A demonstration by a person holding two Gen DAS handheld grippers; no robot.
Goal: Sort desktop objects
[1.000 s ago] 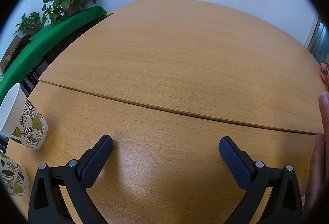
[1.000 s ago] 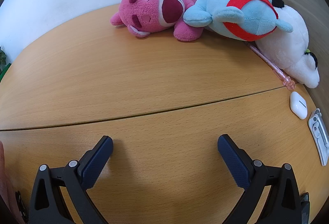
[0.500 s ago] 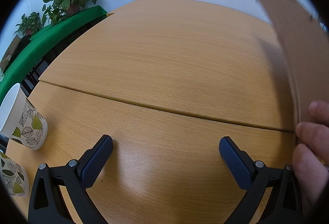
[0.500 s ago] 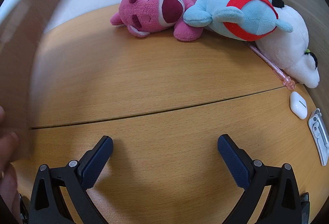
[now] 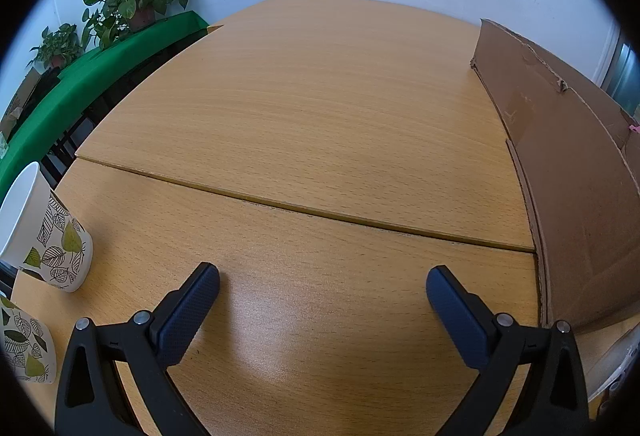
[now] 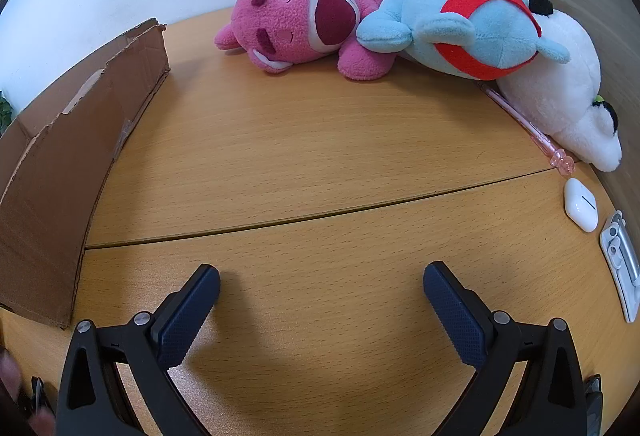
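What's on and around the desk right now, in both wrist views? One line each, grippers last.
Cardboard box: 1, brown, standing on the desk between the two grippers.
Paper cups: 2, white with a green leaf print, desk's left edge.
Potted plants: 2, green, on the green-covered surface behind the desk.
Plush toys: 3, pink, blue with red, white, piled at the far right.
Pen: 1, pink, beside the white plush.
Earbud case: 1, white, right edge.
Metal clip-like item: 1, silver-white, right edge.
Left gripper: open, empty.
Right gripper: open, empty.
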